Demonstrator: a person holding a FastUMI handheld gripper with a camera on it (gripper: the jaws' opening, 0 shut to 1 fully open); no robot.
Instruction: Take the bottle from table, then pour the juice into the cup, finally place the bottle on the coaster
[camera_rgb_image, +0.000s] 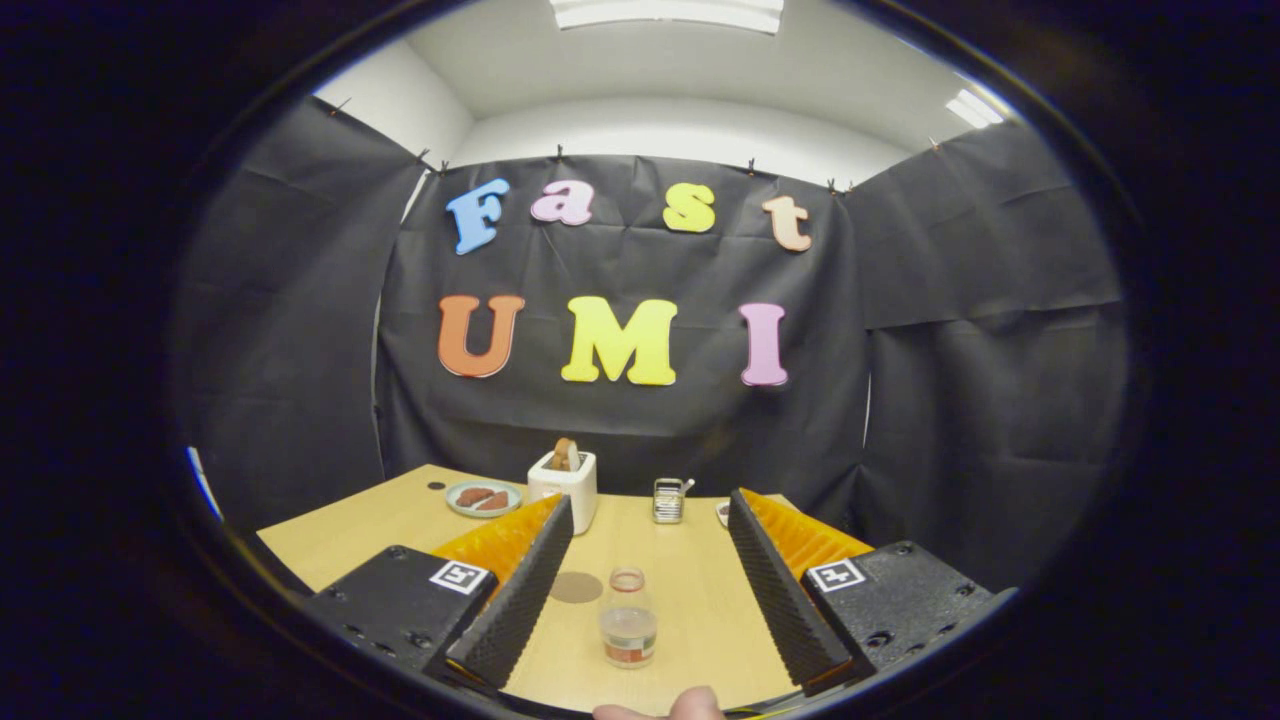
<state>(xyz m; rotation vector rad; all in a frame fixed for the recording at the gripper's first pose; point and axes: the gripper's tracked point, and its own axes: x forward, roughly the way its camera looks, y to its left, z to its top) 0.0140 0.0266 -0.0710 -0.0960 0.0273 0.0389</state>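
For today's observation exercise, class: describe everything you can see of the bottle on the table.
The bottle is small, clear and plastic-looking, with a wide open mouth, no cap in sight, and a reddish ring at the neck. A label band wraps its lower part; a little pale liquid seems to sit inside. It stands upright on the wooden table, between the open claw's fingers, touching neither. A round brown coaster lies just beside it.

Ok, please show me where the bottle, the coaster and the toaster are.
bottle (628, 630): gripper view, on its clear body, between the open fingers.
coaster (576, 587): gripper view, on its flat round top.
toaster (563, 488): gripper view, on its front wall.
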